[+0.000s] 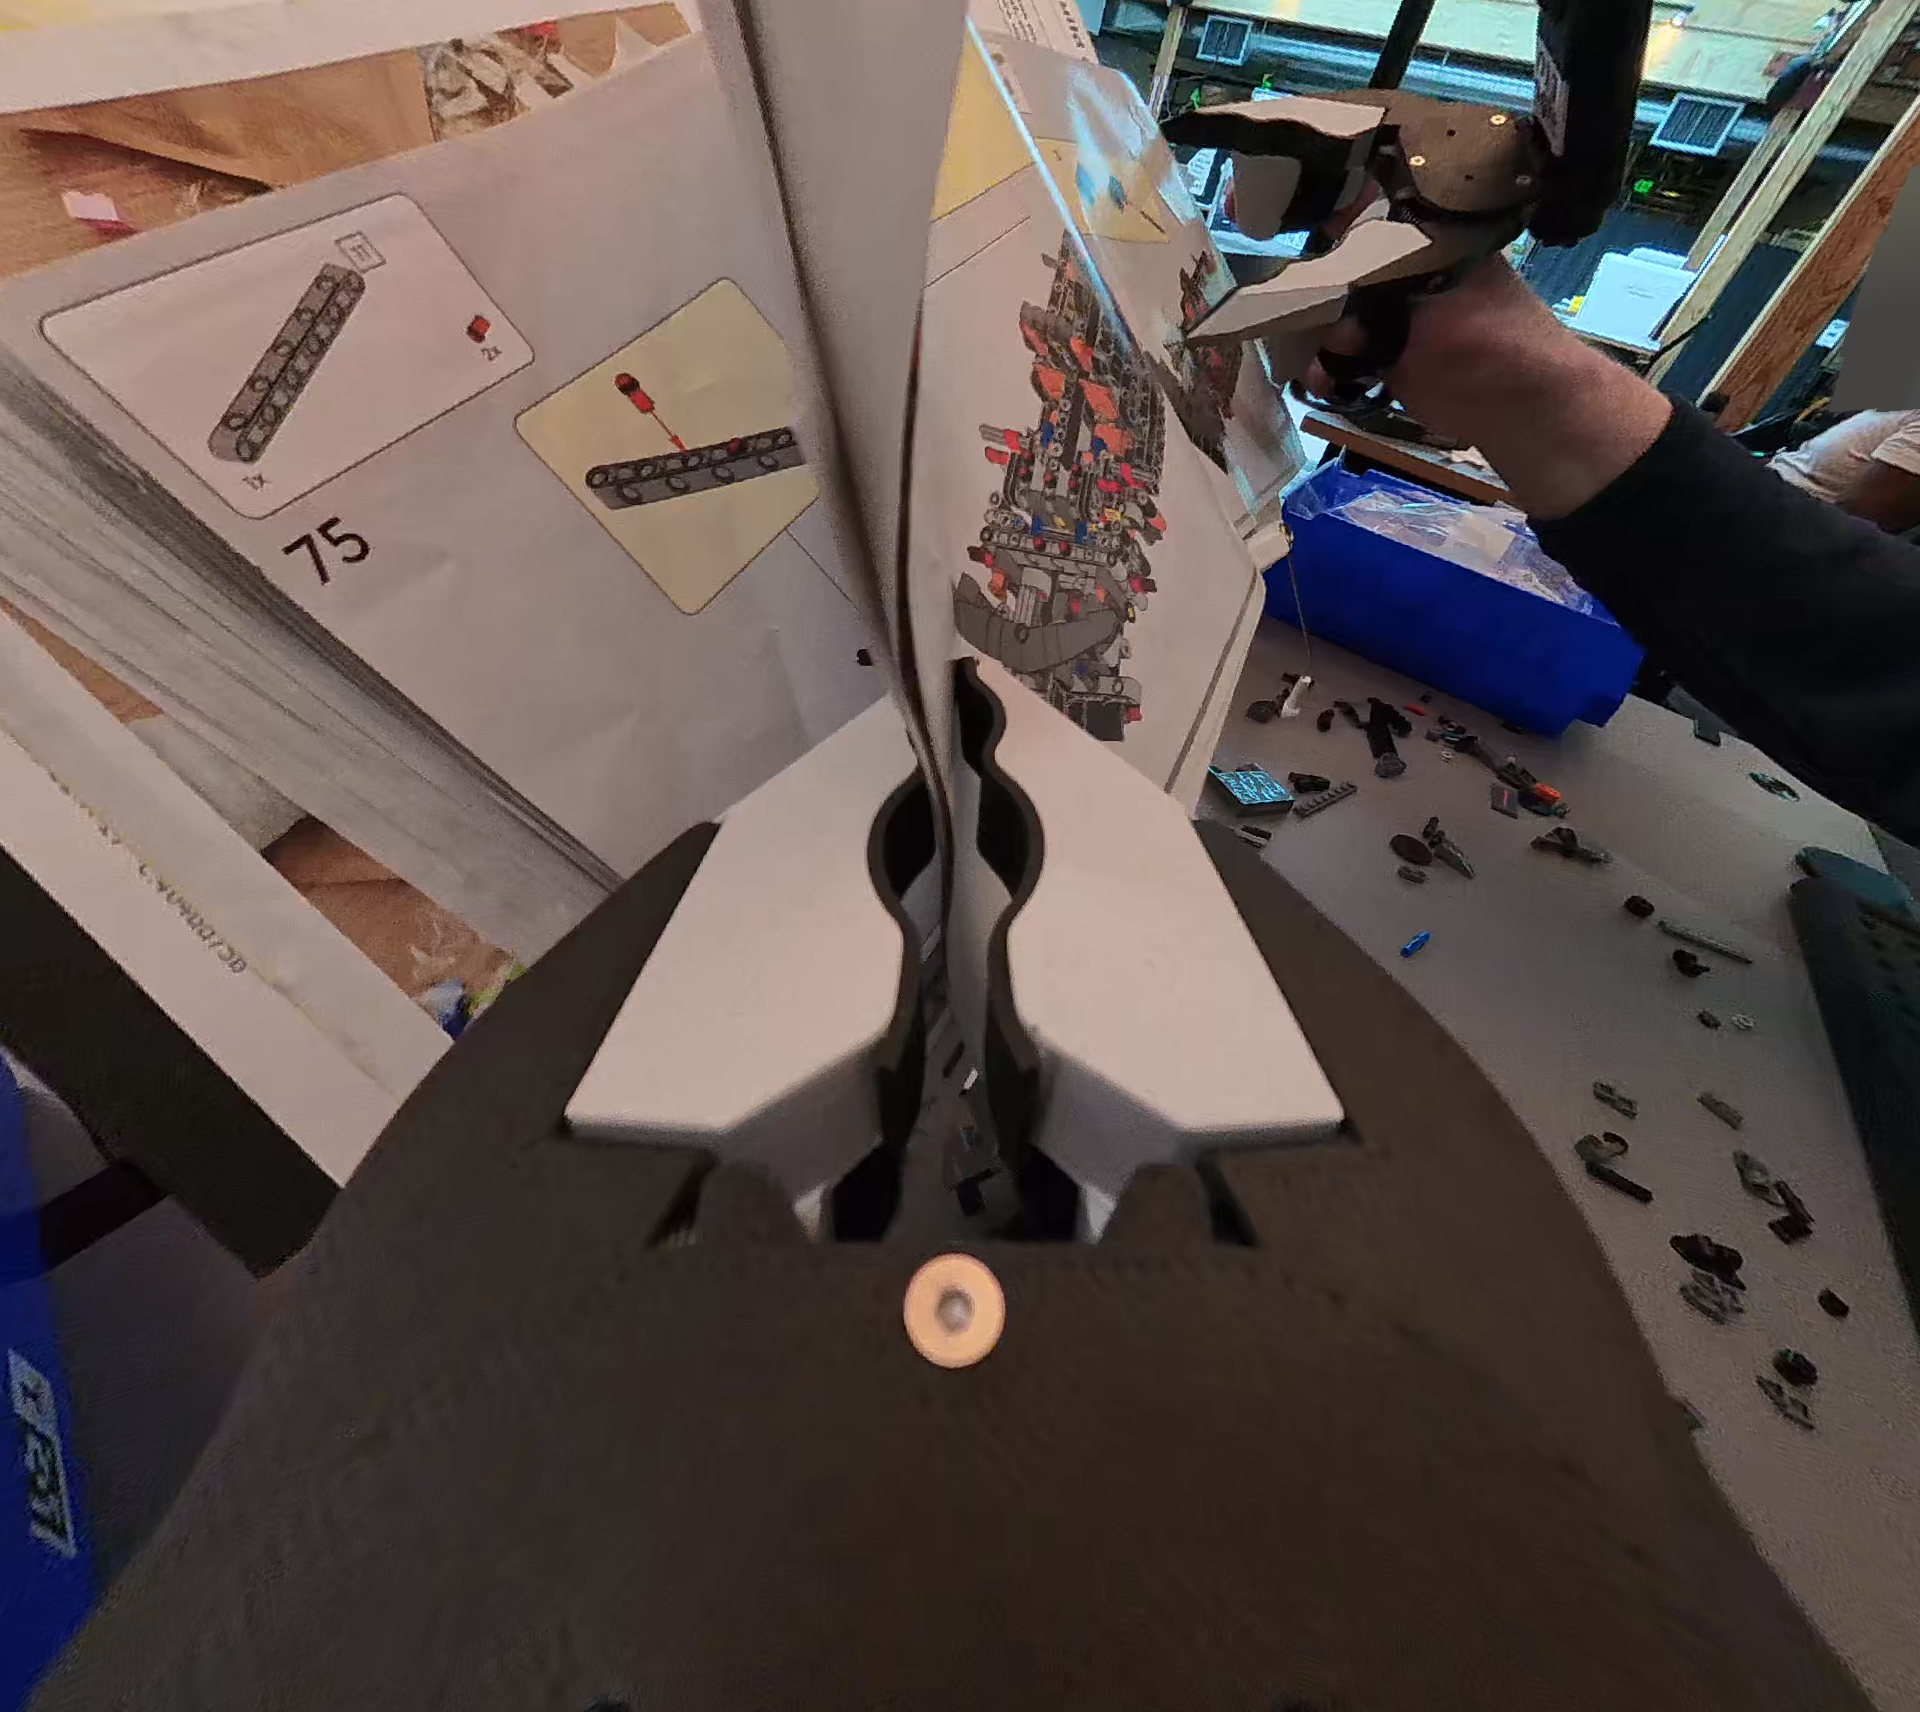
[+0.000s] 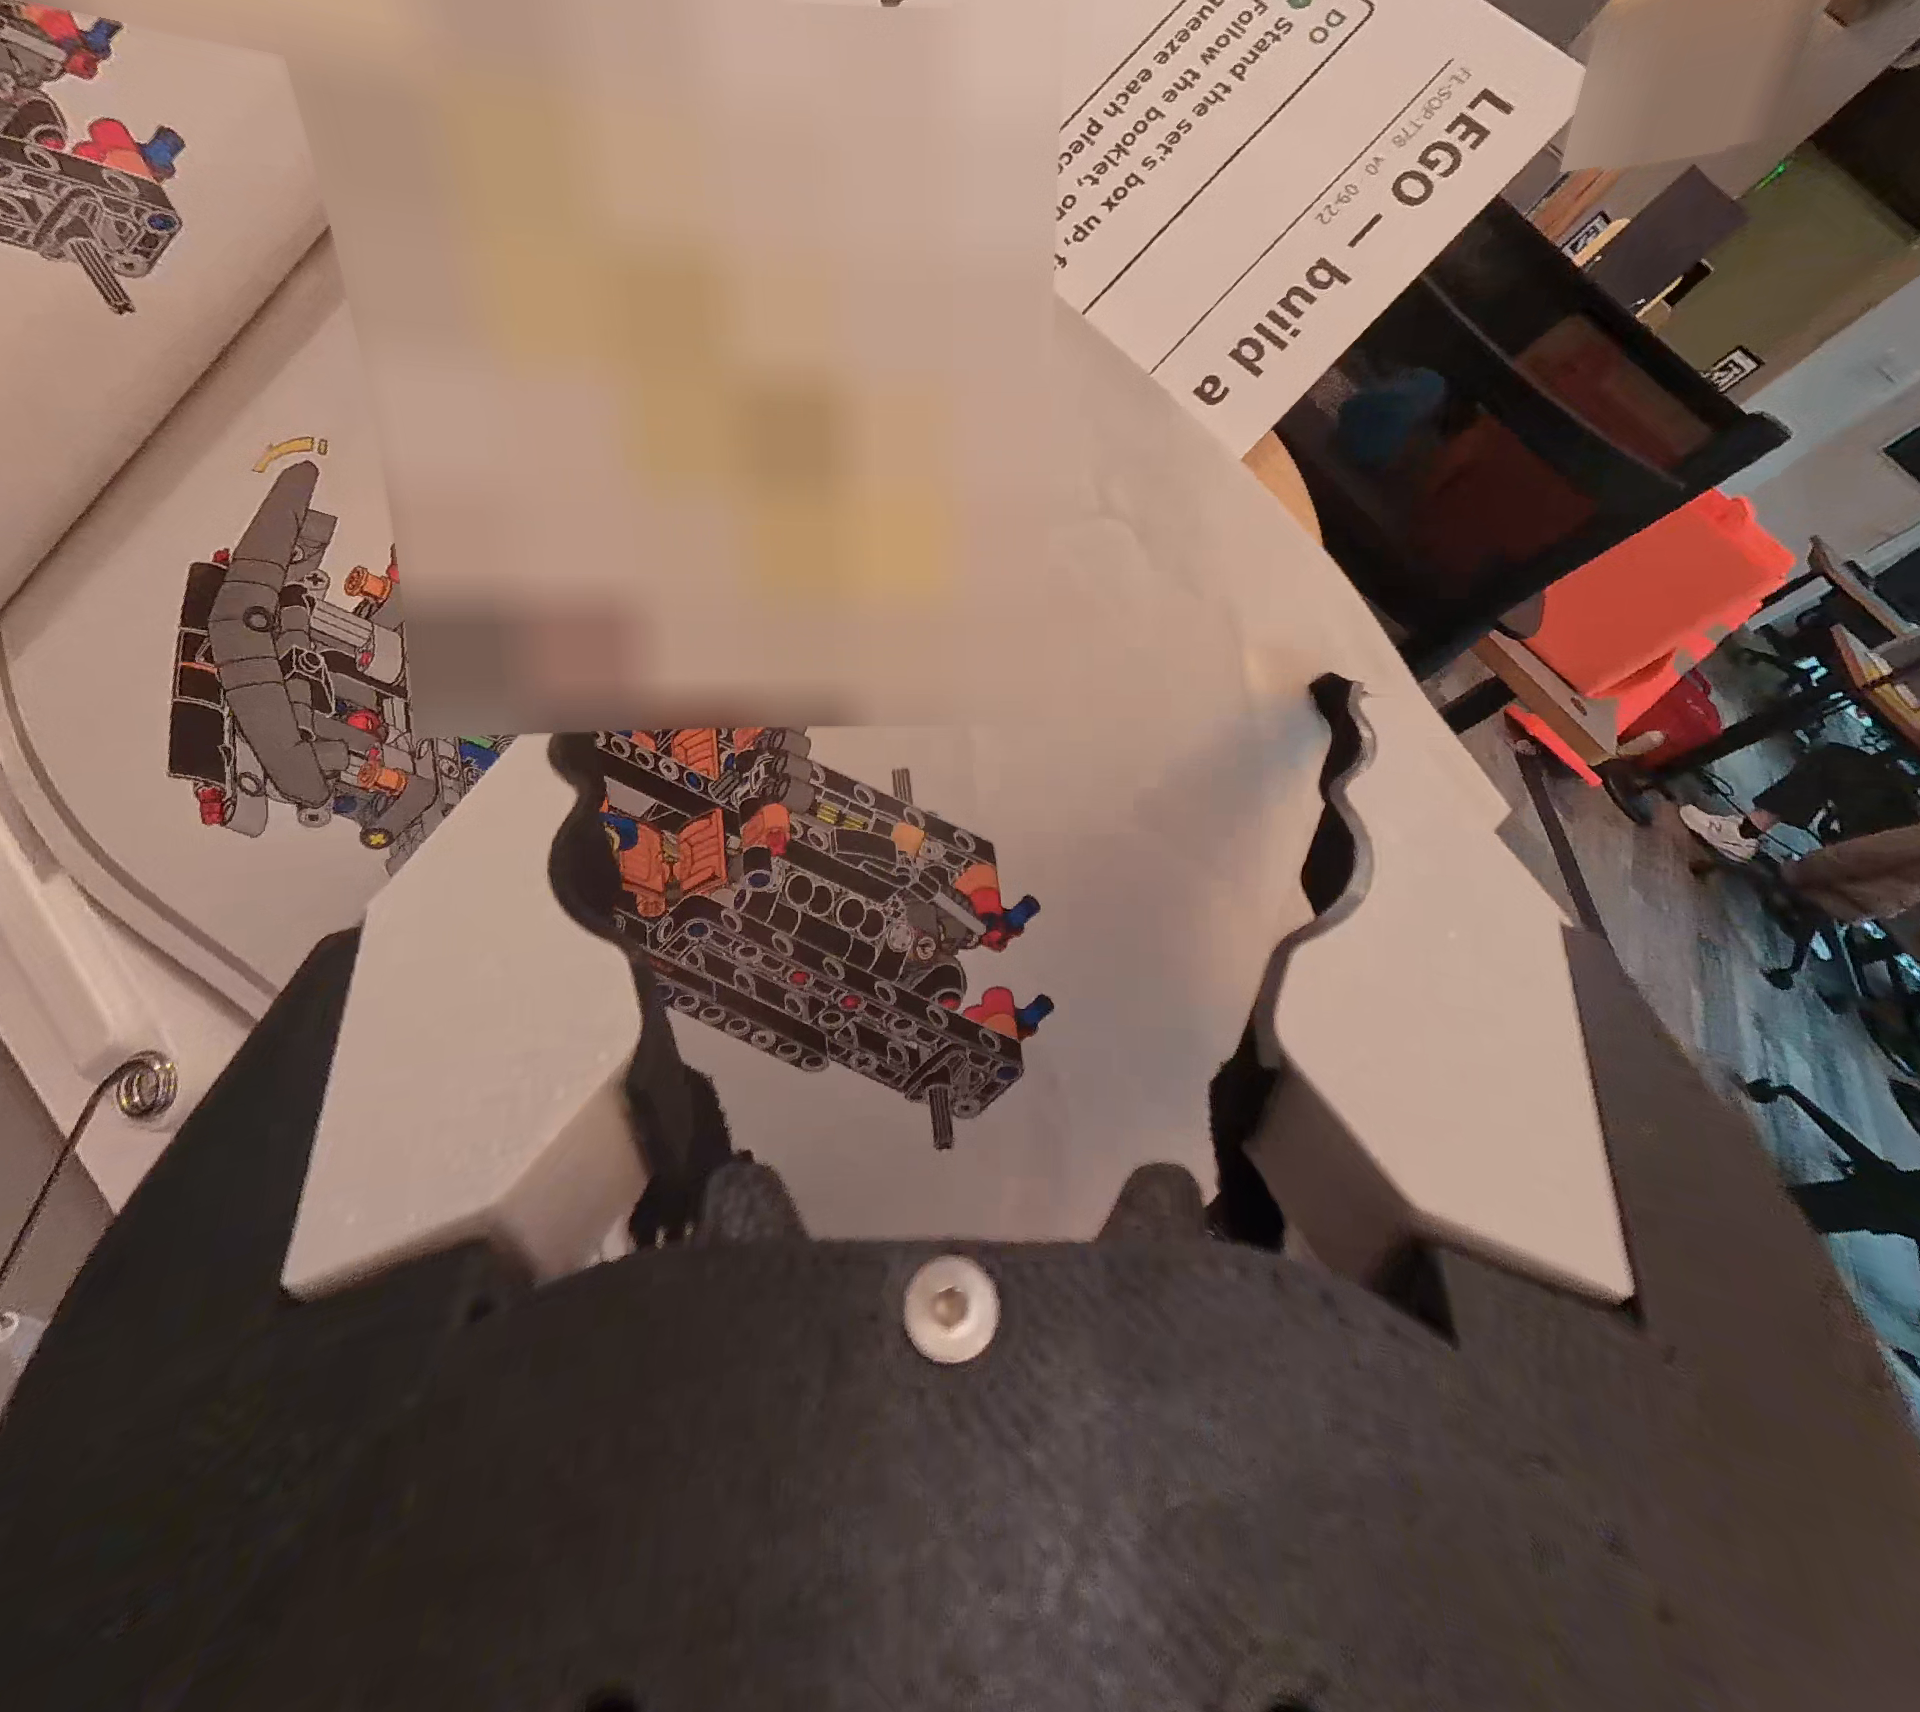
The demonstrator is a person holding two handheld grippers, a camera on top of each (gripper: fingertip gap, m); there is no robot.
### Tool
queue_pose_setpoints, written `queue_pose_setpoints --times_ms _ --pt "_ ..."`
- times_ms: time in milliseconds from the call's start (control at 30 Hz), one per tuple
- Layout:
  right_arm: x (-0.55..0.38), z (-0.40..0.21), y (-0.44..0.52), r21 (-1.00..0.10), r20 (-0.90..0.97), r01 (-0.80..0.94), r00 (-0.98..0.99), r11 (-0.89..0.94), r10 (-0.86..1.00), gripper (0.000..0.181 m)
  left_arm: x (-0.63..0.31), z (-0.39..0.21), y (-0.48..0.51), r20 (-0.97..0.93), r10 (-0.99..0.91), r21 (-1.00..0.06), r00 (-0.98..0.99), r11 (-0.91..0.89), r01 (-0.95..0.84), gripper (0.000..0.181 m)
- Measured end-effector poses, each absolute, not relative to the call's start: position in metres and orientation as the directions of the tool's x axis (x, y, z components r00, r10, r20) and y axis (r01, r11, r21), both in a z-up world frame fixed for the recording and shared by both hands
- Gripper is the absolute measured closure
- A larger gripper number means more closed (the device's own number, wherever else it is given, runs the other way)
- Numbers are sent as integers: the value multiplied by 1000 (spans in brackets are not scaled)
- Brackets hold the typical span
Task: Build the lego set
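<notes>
Left gripper (image 1: 951,789) clamped on upright booklet pages (image 1: 842,228) at frame centre; right gripper (image 1: 1236,249) upper right, jaws apart astride another page (image 2: 935,1122).

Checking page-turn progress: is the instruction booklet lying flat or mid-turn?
Mid-turn: the left gripper pinches upright booklet pages above the open spread.
</notes>
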State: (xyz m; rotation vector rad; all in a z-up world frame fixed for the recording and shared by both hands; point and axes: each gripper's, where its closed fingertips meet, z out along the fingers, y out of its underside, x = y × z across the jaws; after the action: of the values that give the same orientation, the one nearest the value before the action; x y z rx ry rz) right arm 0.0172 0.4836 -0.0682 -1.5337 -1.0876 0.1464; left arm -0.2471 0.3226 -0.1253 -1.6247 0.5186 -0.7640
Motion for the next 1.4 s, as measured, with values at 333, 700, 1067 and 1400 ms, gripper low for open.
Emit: queue_pose_setpoints --times_ms 333,700,1067,1400 --pt "6 -70 470 -790 527 588 506 174 683 134 -247 -123 321 197 -704 -977 683 -195 81 181" --pt "-42 -70 370 -910 -29 404 151 -89 988 158 -246 -125 321 202 -706 -975 678 -210 72 181" --pt "-130 -78 285 -953 -129 293 -165 -77 978 108 -244 -130 322 222 -712 -970 667 -233 74 181" --pt "-177 -101 291 -935 148 326 6 138 989 99 -240 -127 317 269 -749 -961 606 -249 120 173"
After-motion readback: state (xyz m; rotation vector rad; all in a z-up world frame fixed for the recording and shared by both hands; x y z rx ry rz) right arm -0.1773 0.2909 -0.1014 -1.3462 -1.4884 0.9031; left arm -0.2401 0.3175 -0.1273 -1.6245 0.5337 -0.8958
